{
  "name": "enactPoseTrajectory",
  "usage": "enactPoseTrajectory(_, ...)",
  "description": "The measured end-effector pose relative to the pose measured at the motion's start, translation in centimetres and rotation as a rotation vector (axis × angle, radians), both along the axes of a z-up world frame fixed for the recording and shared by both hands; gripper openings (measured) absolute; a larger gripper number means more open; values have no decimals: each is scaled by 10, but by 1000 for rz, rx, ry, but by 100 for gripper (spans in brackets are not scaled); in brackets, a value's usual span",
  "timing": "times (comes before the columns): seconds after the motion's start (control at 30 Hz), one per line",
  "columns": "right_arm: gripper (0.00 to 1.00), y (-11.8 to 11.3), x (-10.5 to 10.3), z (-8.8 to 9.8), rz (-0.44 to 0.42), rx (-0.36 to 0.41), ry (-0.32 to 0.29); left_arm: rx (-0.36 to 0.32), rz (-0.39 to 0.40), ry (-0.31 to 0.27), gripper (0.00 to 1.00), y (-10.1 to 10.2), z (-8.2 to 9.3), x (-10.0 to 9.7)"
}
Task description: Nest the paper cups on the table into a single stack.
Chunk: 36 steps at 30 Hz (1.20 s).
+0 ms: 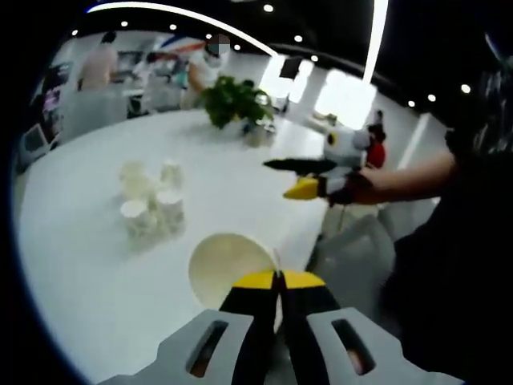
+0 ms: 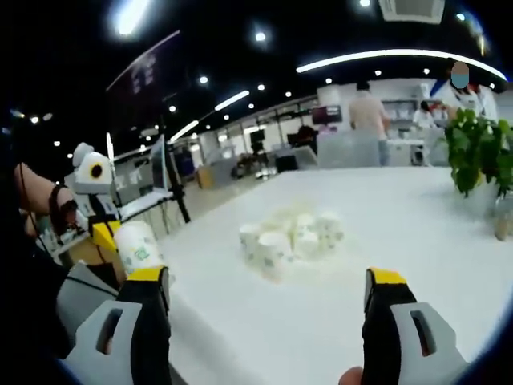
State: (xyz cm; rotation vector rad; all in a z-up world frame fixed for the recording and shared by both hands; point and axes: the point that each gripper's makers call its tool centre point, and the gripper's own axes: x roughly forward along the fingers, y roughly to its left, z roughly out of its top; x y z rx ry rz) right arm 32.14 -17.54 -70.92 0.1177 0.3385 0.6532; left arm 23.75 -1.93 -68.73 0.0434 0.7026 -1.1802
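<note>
White cups [image 2: 290, 235]; white table [image 2: 417, 233]; yellow-tipped jaws

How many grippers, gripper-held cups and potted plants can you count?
Grippers: 2, left gripper and right gripper
Held paper cup: 1
Potted plant: 1
Total: 4
Loose cups: too blurred to count.

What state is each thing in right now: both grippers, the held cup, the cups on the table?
Left gripper: shut on the held cup's rim.
Held cup: lifted, mouth facing the camera.
Right gripper: open, empty.
Cup cluster: upright on the white table, unstacked.
</note>
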Motion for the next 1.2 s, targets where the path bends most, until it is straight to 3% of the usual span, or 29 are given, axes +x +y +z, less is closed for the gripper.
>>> enactPoseTrajectory(0.13,100,0,1,-2,1,-3,1,78,-31,-17,0,2,-10,4)
enactPoseTrajectory(0.47,99,-3,3,-7,0,2,9,155,-77,-40,0,-6,-26,16)
enactPoseTrajectory(0.63,98,-4,3,-9,-5,8,13,213,-115,-73,0,-8,-36,21)
enactPoseTrajectory(0.83,98,-5,3,-10,-9,28,19,330,-209,-144,0,-8,-56,20)
enactPoseTrajectory(1.0,97,-6,1,-13,-12,34,25,393,-245,-158,0,-6,-68,19)
enactPoseTrajectory(1.2,97,-6,-3,-16,-6,37,32,491,-321,-226,0,-1,-81,22)
